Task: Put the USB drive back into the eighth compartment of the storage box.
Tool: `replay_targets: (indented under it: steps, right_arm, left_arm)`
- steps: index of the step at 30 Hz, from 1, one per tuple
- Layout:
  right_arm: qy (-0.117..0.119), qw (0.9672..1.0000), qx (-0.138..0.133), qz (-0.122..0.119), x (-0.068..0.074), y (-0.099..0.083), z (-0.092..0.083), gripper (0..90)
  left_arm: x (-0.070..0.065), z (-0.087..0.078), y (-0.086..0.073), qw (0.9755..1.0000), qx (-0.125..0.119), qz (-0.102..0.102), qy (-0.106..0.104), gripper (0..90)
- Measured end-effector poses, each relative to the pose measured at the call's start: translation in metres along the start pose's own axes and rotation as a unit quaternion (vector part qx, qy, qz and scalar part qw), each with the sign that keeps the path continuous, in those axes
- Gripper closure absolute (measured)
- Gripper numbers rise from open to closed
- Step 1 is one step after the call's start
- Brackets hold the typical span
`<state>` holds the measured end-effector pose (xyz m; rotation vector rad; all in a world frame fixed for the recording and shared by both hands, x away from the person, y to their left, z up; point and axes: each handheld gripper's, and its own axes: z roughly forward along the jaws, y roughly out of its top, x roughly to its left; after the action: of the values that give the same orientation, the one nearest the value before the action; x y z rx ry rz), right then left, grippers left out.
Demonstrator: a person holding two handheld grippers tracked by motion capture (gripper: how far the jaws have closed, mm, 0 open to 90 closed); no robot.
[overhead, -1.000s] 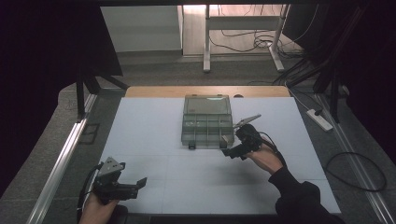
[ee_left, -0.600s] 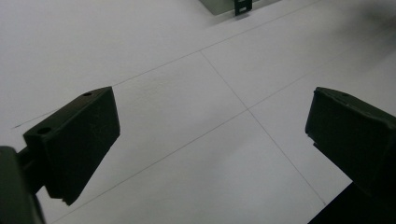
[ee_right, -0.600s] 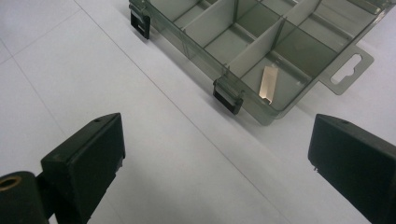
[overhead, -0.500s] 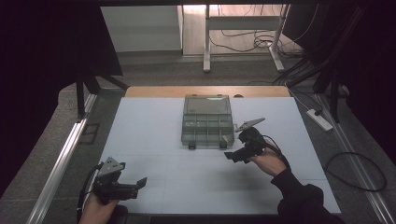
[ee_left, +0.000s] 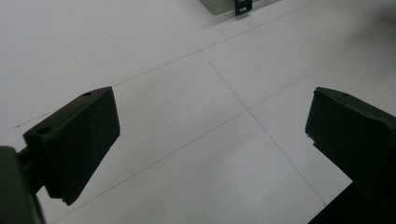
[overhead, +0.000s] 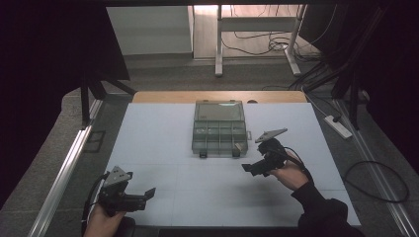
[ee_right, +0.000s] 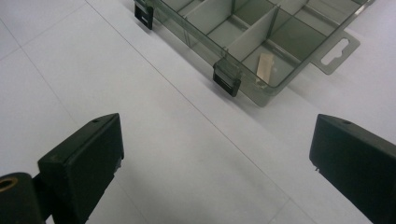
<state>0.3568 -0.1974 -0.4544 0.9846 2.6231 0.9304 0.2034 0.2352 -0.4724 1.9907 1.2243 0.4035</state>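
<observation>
Both tools are released, jaws wide: the right tool (overhead: 252, 167) just beside the open box (overhead: 219, 133), the left tool (overhead: 143, 194) well apart over the counter (overhead: 158, 143).

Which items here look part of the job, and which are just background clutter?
Likely in the job:
compartment box, lid open
small tan piece in a corner compartment
right gripper, open
left gripper, open

Background:
power strip
floor cables
</observation>
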Motion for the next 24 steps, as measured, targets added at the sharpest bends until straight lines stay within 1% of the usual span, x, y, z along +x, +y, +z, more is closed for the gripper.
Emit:
replay_targets:
  steps: [10, 17, 24]
  right_arm:
    - [-0.001, 1.0000, -0.006, 0.002, 0.001, -0.006, -0.010, 2.2]
    - [-0.004, 0.9999, -0.011, -0.003, 0.003, -0.010, -0.015, 1.8]
    - [-0.009, 0.9999, -0.009, 0.003, 0.003, -0.018, -0.020, 0.0]
  left_arm:
    - [0.000, 0.000, 0.000, 1.0000, 0.000, 0.000, 0.000, 3.0]
    - [0.000, 0.000, 0.000, 1.0000, 0.000, 0.000, -0.001, 3.0]
    - [0.000, 0.000, 0.000, 1.0000, 0.000, -0.001, -0.001, 3.0]
